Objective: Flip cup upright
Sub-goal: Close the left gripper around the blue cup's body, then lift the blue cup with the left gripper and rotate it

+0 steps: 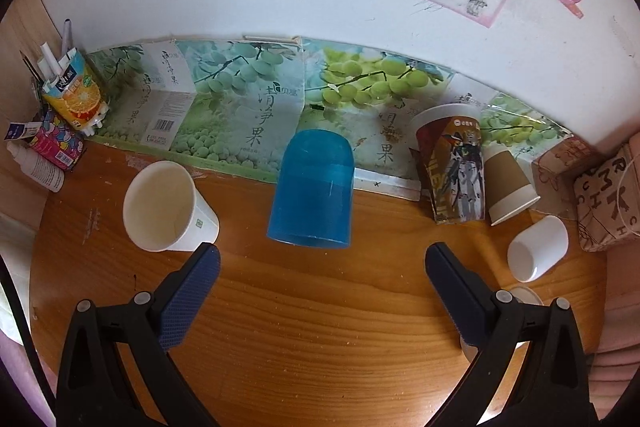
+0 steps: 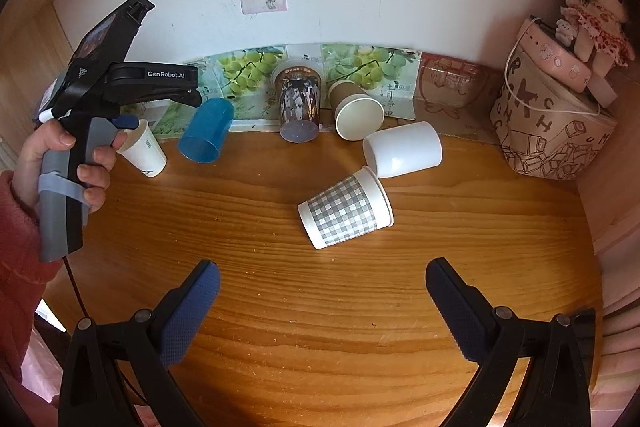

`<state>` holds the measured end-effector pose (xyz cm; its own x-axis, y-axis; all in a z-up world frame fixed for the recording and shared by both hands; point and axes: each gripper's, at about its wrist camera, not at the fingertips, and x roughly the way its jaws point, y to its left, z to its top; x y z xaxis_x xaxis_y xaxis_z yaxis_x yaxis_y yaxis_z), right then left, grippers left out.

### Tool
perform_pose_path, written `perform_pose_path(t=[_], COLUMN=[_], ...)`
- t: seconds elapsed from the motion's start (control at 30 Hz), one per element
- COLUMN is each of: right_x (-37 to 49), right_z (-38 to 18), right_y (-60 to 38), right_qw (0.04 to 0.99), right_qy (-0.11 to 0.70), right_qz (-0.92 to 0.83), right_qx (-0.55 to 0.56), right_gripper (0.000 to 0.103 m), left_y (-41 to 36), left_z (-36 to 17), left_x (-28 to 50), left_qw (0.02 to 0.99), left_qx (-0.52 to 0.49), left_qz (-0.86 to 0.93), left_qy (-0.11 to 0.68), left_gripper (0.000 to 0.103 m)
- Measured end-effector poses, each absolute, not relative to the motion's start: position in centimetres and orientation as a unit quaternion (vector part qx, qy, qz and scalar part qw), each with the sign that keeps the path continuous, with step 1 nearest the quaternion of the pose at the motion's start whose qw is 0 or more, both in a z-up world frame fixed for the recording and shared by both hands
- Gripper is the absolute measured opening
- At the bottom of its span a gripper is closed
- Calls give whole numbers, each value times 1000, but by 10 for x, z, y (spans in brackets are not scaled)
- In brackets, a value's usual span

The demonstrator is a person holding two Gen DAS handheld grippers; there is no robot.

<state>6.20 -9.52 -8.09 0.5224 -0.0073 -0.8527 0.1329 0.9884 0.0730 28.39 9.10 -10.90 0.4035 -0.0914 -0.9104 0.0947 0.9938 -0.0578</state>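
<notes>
Lying ahead of wide-open, empty left claw (image 1: pixel 322 261), blue cup (image 1: pixel 312 189), right claw (image 2: pixel 322 277) likewise.

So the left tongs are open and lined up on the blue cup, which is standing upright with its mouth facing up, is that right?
Not quite. The left tongs are open and lined up on the blue cup, but the cup is not upright: it sits upside down, closed base on top and open rim down near the wooden table. The left wrist view shows this most clearly.
</notes>
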Motion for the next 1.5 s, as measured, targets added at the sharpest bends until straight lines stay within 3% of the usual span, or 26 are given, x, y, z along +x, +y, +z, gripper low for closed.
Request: perform_pose_path(t=[0.77,0.87,1.17,1.23,1.5], right_x=[91,93,97,97,108], right_z=[-116,-118,-119,-118,-122], right_y=[-116,-119,-121,-121,-120], right_qw=[846,844,843,847,852], right_qy=[524,527,528,521,511], right_qz=[-39,-42,-41,-42,-38], right_qx=[93,96,93,94,108], right_gripper=[103,103,103,103,103], left_y=[74,74,79,80,82], left_z=[-177,-185,-203,-210,-218], left_x=[358,361,372,375,377], left_qw=[800,793,785,782,782], left_qx=[27,31,40,37,38], left_qz=[-30,-28,-17,-21,-27], left_qy=[599,608,618,622,622], left_gripper=[98,91,87,79,78])
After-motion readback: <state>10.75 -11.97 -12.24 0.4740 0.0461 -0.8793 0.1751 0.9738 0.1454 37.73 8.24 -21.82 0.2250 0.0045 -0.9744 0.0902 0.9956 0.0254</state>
